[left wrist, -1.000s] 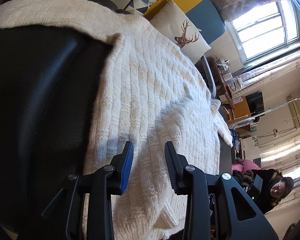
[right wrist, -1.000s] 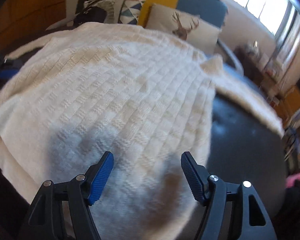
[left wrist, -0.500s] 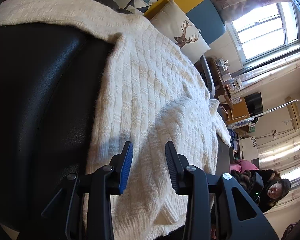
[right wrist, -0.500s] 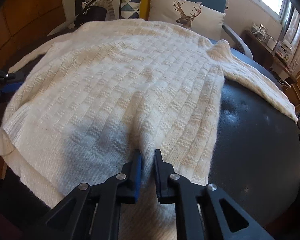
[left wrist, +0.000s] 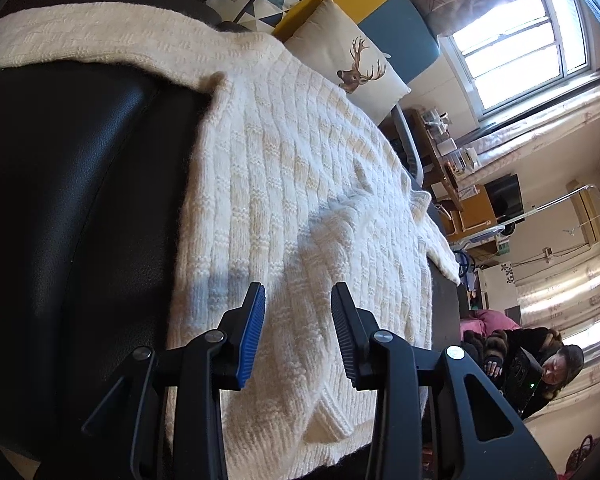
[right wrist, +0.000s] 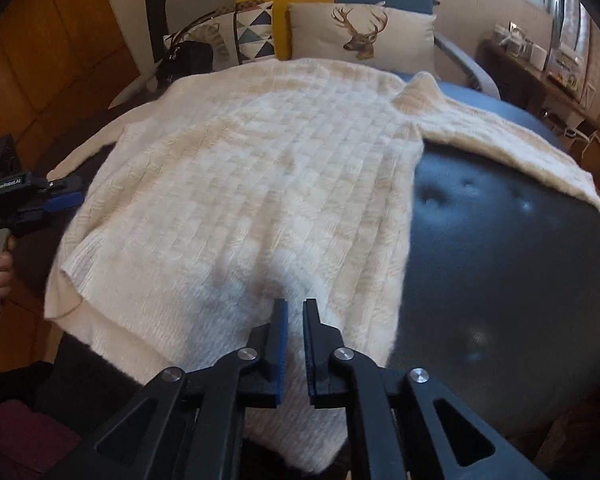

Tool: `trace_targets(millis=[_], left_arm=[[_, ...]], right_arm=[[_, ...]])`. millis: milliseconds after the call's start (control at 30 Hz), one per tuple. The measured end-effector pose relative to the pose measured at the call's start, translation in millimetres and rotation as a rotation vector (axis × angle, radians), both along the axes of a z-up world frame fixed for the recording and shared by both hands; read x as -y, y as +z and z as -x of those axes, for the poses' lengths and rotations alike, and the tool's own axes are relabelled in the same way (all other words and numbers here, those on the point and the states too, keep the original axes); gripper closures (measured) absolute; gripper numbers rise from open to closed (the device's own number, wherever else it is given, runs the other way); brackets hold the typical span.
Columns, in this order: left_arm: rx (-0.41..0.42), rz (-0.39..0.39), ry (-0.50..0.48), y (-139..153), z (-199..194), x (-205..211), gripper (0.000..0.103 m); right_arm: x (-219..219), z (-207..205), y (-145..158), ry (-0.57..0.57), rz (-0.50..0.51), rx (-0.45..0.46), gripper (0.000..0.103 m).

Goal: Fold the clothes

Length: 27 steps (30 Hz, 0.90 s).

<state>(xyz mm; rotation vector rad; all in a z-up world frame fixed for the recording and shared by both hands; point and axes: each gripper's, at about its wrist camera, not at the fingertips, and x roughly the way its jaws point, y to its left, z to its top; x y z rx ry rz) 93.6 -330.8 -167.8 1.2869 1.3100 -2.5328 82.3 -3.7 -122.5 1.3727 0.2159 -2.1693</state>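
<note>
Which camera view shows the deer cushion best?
The right wrist view: the deer cushion faces the camera, whole, behind the cream sweater. The left wrist view shows it tilted and skewed near the window.

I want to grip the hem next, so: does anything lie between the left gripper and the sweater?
Nothing visible does. The left gripper hangs open directly over the sweater, and only bare knit shows between its fingers. The black seat lies off to one side of it, not in the way.
</note>
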Motion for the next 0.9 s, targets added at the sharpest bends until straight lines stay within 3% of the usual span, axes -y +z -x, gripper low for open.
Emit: trace_targets(millis=[167, 267, 300, 400, 667, 767, 867, 900], left_arm=[[0.039, -0.013, -0.011, -10, 3, 1, 0.066], [0.062, 0.002, -0.023, -14, 4, -1, 0.066], [0.070, 0.005, -0.027, -16, 4, -1, 0.066], [0.085, 0.000, -0.033, -21, 3, -1, 0.066], [0.095, -0.003, -0.051, -22, 3, 3, 0.066], [0.095, 0.003, -0.061, -22, 4, 3, 0.066], [0.100, 0.004, -0.068, -20, 4, 6, 0.066], [0.104, 0.008, -0.069, -19, 4, 6, 0.066]], right_arm=[[10, -7, -24, -0.001, -0.099, -0.018, 0.083], [17, -13, -29, 0.036, -0.175, -0.083, 0.084], [19, -14, -28, 0.043, -0.188, -0.091, 0.096], [14, -15, -24, 0.045, -0.200, -0.095, 0.100], [-46, -25, 43, -0.095, -0.155, -0.178, 0.101], [-66, -31, 50, -0.140, -0.165, -0.143, 0.103], [-78, -30, 23, -0.177, -0.221, -0.077, 0.103], [-80, -28, 16, -0.194, -0.197, -0.046, 0.103]])
